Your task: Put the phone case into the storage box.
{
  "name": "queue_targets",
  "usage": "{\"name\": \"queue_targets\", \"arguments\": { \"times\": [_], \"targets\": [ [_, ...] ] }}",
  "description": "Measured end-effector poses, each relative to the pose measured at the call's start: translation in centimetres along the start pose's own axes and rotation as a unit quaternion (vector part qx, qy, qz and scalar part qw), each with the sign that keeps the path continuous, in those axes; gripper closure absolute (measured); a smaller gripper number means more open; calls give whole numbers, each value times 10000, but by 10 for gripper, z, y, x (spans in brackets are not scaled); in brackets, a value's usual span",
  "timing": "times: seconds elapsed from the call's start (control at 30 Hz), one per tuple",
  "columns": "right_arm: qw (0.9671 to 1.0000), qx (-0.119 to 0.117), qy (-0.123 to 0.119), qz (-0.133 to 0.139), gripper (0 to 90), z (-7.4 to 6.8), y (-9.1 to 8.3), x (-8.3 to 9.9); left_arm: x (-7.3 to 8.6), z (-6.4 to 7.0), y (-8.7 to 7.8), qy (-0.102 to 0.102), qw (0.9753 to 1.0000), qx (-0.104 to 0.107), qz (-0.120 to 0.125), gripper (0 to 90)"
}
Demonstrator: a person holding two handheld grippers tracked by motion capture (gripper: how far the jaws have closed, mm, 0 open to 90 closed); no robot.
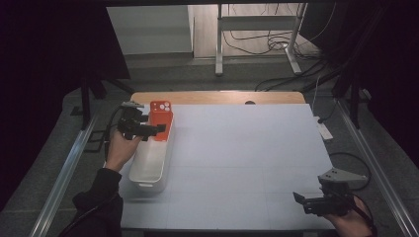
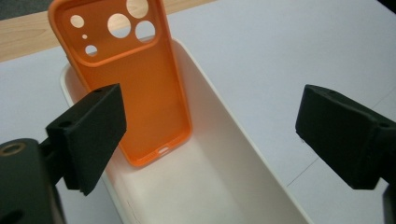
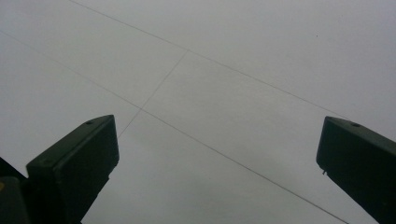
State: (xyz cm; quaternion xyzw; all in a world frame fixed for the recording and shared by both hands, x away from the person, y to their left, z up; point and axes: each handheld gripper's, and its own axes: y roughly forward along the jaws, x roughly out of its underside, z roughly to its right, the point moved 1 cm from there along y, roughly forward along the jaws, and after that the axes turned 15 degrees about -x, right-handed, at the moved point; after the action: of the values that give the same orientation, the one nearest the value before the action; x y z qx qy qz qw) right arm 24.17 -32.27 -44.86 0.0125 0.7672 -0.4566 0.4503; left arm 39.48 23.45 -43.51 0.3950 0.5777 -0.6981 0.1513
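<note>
An orange phone case [image 1: 161, 117] with round camera holes stands on end in a long white bin [image 1: 148, 170] at the table's left, leaning toward the bin's far end. In the left gripper view the case [image 2: 135, 93] shows its hollow inner side, bottom edge resting on the bin floor [image 2: 201, 186]. My left gripper [image 1: 153, 132] hovers over the bin just in front of the case; its jaws [image 2: 210, 135] are wide apart and hold nothing. My right gripper [image 1: 302, 201] is near the front right corner, open [image 3: 217, 158] above the bare mat.
A pale mat [image 1: 247, 148] with faint seam lines covers the table, and a strip of wood [image 1: 217, 97] shows along the back edge. A power strip [image 1: 324, 131] lies off the right side. Beyond the table stand a metal frame [image 1: 257, 22] and floor cables.
</note>
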Motion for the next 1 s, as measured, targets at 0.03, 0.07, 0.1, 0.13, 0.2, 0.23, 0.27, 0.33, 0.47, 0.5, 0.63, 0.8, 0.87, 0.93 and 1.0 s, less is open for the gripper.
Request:
{"name": "queue_targets", "arguments": {
  "times": [0.03,0.07,0.1,0.13,0.2,0.23,0.27,0.33,0.47,0.5,0.63,0.8,0.87,0.93,1.0],
  "targets": [
    [10000,0,4,0,0,0,0,0,0,1,0,29,10000,-3,-1,65],
    [10000,-2,4,1,0,0,0,0,1,3,-1,70,10000,2,8,58],
    [10000,-8,9,13,0,0,0,0,1,5,-1,126,9999,0,11,50],
    [10000,-13,12,12,0,0,0,0,2,7,-1,187,9998,-2,-8,43],
    [10000,-22,17,10,0,0,0,0,3,11,-1,319,9995,-26,-32,29],
    [10000,-22,19,1,0,0,0,0,3,13,-2,370,9993,-43,-38,23],
    [10000,-24,20,-2,0,0,0,0,3,14,-2,412,9991,-56,-40,20],
    [10000,-24,18,-5,0,0,0,0,4,16,-3,457,9989,-55,-40,16],
    [10000,-24,2,-25,0,0,0,0,7,21,-5,510,9987,-50,-9,13],
    [10000,-26,-2,-26,0,0,0,0,8,22,-6,524,9986,-42,2,12],
    [10000,-41,-12,-38,0,0,1,0,11,25,-8,567,9984,-15,31,6],
    [10000,-41,-34,-51,0,-1,1,0,16,30,-11,583,9983,21,51,8],
    [10000,-44,-37,-57,0,-1,1,0,18,32,-12,582,9983,37,50,12],
    [10000,-46,-35,-61,0,-1,2,0,20,34,-14,592,9982,46,74,17],
    [10000,-47,-37,-67,0,-1,2,0,23,36,-16,580,9983,64,92,18]
  ]
}}
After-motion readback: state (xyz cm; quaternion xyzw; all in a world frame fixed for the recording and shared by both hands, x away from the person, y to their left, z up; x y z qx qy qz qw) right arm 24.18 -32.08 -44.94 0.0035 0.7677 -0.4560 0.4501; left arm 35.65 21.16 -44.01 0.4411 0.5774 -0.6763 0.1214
